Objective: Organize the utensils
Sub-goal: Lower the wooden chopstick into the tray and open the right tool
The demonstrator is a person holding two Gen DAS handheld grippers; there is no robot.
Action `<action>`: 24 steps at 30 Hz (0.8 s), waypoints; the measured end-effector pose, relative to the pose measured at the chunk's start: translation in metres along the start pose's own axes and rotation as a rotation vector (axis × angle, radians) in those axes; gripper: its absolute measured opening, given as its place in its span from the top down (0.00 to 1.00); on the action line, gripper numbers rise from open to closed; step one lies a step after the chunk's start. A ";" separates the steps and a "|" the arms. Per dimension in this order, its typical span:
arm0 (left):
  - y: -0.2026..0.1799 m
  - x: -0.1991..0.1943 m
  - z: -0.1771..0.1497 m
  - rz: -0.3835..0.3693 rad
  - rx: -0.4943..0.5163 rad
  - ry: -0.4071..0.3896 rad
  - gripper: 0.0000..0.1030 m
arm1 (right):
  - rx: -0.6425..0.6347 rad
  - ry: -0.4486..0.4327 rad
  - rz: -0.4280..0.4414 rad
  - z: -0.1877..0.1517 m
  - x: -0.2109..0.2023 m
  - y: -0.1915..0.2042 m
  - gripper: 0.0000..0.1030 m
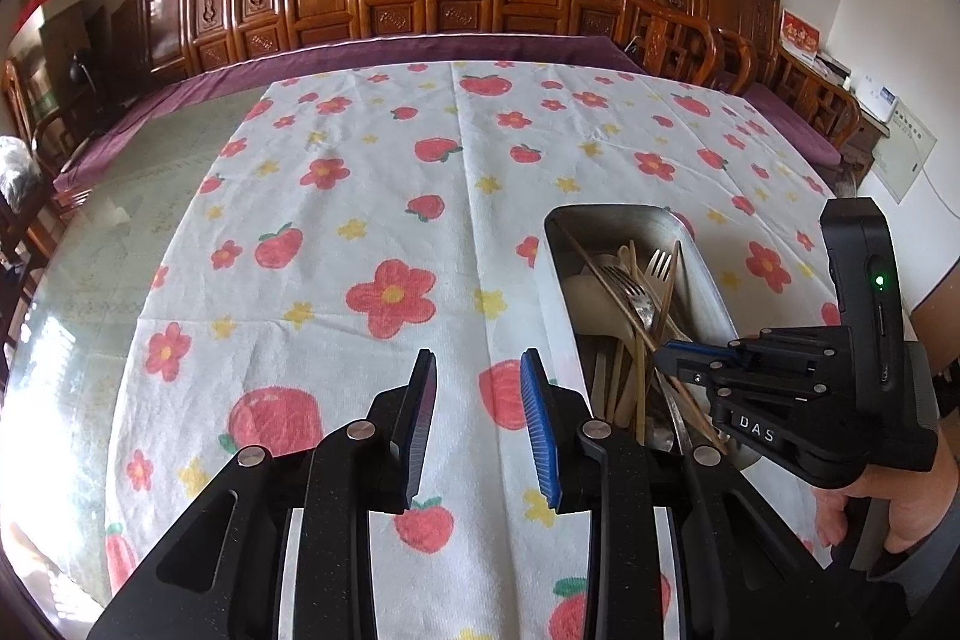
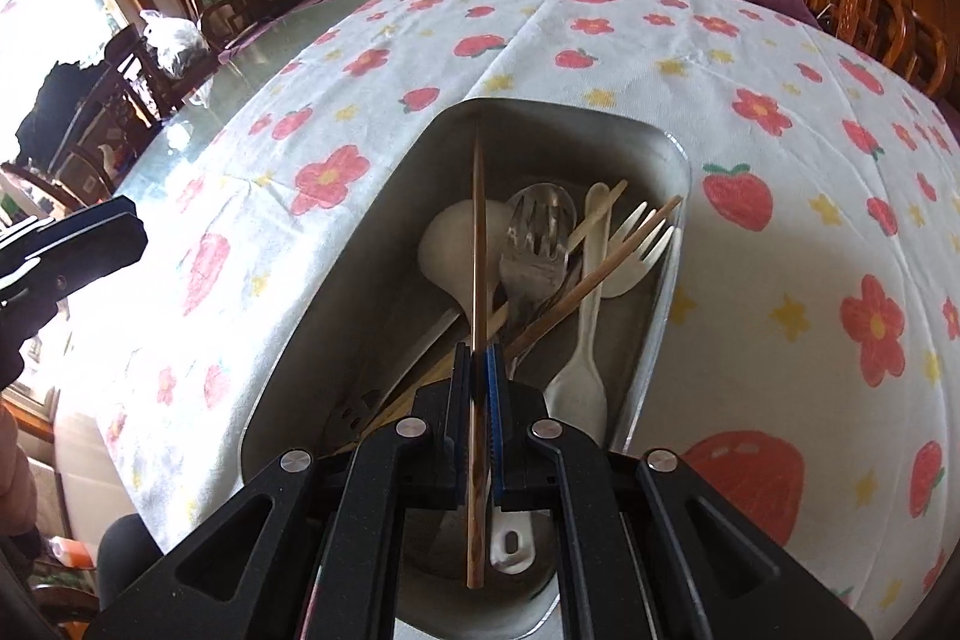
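Your right hand-held gripper (image 2: 478,370) is clamped on a thin brown wooden chopstick (image 2: 478,232) above the rectangular steel tray (image 2: 675,148) of mixed forks and spoons, near the worktop's right edge. Only the left view shows "DAS" on its body. Your left hand-held gripper (image 1: 480,388) stands partly open, empty, over the flowered white cloth (image 1: 390,196).

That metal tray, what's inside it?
Inside the metal tray: a metal fork, pale plastic fork, white spoon and loose chopsticks. Whatever lies beneath the pile is hidden.
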State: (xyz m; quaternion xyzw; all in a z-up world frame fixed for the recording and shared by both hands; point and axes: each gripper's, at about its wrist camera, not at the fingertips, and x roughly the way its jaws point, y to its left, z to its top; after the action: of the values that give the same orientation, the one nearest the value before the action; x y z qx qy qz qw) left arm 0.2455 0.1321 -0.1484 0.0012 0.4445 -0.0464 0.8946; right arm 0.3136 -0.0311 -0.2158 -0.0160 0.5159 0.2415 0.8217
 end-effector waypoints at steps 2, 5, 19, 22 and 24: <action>0.000 0.000 0.000 0.003 0.004 0.001 0.74 | -0.006 -0.002 0.010 -0.001 0.000 0.002 0.94; 0.000 0.000 0.000 0.005 0.001 0.004 0.74 | -0.015 -0.006 0.027 -0.002 -0.001 0.005 0.93; -0.012 -0.009 0.000 -0.003 0.004 -0.015 0.73 | -0.100 -0.116 0.035 -0.014 -0.045 0.006 0.92; -0.019 -0.016 -0.002 -0.007 0.005 -0.024 0.73 | -0.108 -0.161 0.019 -0.022 -0.068 0.002 0.92; -0.024 -0.020 -0.003 -0.009 0.006 -0.032 0.69 | -0.107 -0.186 0.015 -0.027 -0.081 -0.001 0.92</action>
State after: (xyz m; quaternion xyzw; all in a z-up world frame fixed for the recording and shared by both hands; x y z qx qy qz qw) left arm 0.2289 0.1096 -0.1330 0.0014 0.4302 -0.0516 0.9013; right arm 0.2627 -0.0703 -0.1590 -0.0333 0.4240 0.2753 0.8622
